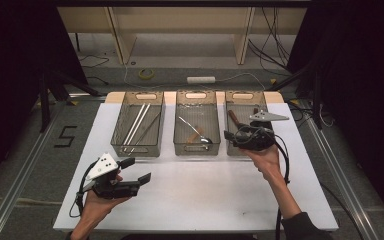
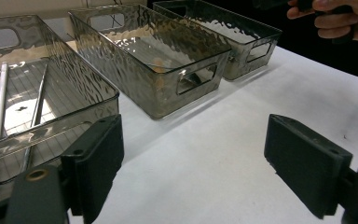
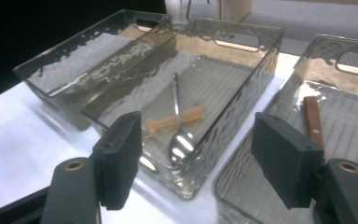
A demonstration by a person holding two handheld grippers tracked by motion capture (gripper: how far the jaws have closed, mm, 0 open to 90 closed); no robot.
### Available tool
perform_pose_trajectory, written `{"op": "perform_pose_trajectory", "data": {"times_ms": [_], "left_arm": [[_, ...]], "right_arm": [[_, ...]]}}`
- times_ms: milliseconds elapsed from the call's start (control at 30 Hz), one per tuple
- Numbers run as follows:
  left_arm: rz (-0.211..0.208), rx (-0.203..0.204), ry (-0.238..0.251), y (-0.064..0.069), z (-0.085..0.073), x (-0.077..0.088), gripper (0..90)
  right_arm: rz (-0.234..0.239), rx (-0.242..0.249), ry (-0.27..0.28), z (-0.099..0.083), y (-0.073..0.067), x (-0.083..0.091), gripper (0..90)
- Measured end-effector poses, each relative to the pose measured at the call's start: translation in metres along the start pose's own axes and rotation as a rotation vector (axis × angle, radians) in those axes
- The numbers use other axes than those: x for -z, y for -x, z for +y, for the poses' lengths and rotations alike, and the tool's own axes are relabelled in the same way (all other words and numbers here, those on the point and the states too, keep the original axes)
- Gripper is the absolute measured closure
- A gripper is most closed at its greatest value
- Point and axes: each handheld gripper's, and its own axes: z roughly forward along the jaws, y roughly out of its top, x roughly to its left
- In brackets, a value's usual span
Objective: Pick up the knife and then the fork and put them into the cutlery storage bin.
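Observation:
Three clear smoked bins stand in a row on the white table (image 1: 195, 195). The left bin (image 1: 117, 120) holds two white sticks (image 1: 137, 125) and a thin dark rod. In the middle bin (image 3: 242, 98) lie a metal spoon (image 3: 179, 135) and a tan piece (image 3: 175, 122). A brown-handled utensil (image 3: 313, 121) rests in the right bin (image 3: 261, 177). My right gripper (image 1: 230, 137) hovers at the right bin's near end, jaws open and empty, pointing toward the middle bin. My left gripper (image 1: 136, 170) stands open and empty over the table's near left, in front of the left bin (image 2: 51, 116).
Bare white tabletop (image 2: 223, 140) stretches between the bins and the near edge. Behind the table are wooden furniture legs, cables and a power strip (image 1: 201, 79) on the floor. Dark curtains flank both sides. The other hand (image 2: 340, 21) appears far off in the left gripper view.

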Motion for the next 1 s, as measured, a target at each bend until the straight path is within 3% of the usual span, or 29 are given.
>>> {"op": "perform_pose_trajectory", "data": {"times_ms": [267,367,633,1000], "left_arm": [[-0.003,0.006,0.000,0.000,0.000,-0.001,19.2],[-0.003,0.004,-0.001,0.000,0.000,-0.001,19.2],[-0.006,0.005,-0.005,0.000,0.000,-0.001,19.2],[-0.010,0.012,-0.010,-0.001,0.000,-0.002,19.2]], "right_arm": [[0.048,0.011,0.038,-0.018,-0.013,0.013,33.9],[0.047,0.037,0.054,-0.021,-0.017,0.020,33.9],[0.087,0.010,0.093,-0.032,-0.021,0.034,32.7],[0.122,0.045,0.065,-0.053,-0.031,0.036,31.5]]}}
